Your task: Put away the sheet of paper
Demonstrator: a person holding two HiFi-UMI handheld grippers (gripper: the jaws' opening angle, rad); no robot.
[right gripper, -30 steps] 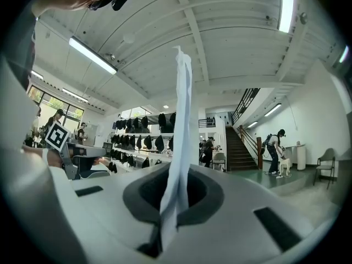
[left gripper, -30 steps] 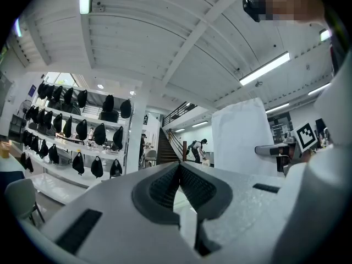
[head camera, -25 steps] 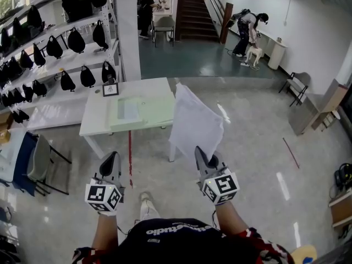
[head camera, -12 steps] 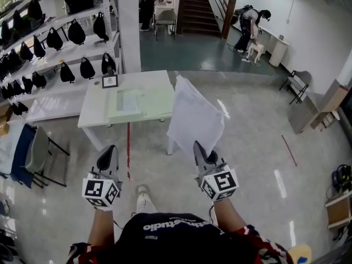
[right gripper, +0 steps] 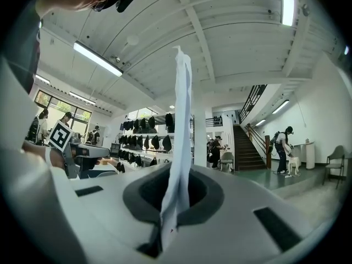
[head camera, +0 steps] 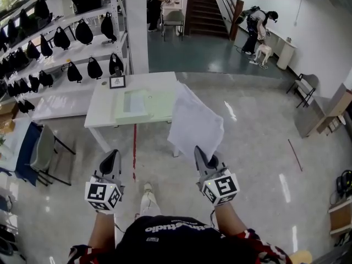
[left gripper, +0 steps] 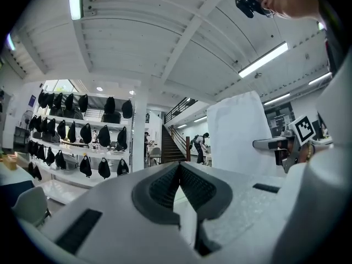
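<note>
The right gripper [head camera: 201, 153] has its jaws pressed together on the sheet of paper [head camera: 193, 122]. They pinch it at its lower edge. In the right gripper view the paper comes up from between the dark pads, edge-on, as a thin white strip that rises well above the jaws and bends a little near the top. The rest of the sheet hangs free in the air and touches nothing else.

From the head view the sheet stands up and away from the person, slightly curled. It covers the near right corner of the white desk [head camera: 104, 106] from sight, but it does not rest on the desk.

The left gripper [head camera: 111, 159] is held level with the right one, well apart from it on the person's other side. Its jaws are closed, with the tips meeting and nothing between them. In the left gripper view the sheet shows off to the right as a broad white face, apart from these jaws.

On the desk a pale green mat [head camera: 144, 104] lies toward the right half, and a small framed sign [head camera: 116, 82] stands at the far edge. Shelves with black bags [head camera: 66, 37] run along the left of the room. A chair [head camera: 41, 153] stands near the desk's left end. A red line [head camera: 134, 153] on the floor runs from under the desk toward the person.
</note>
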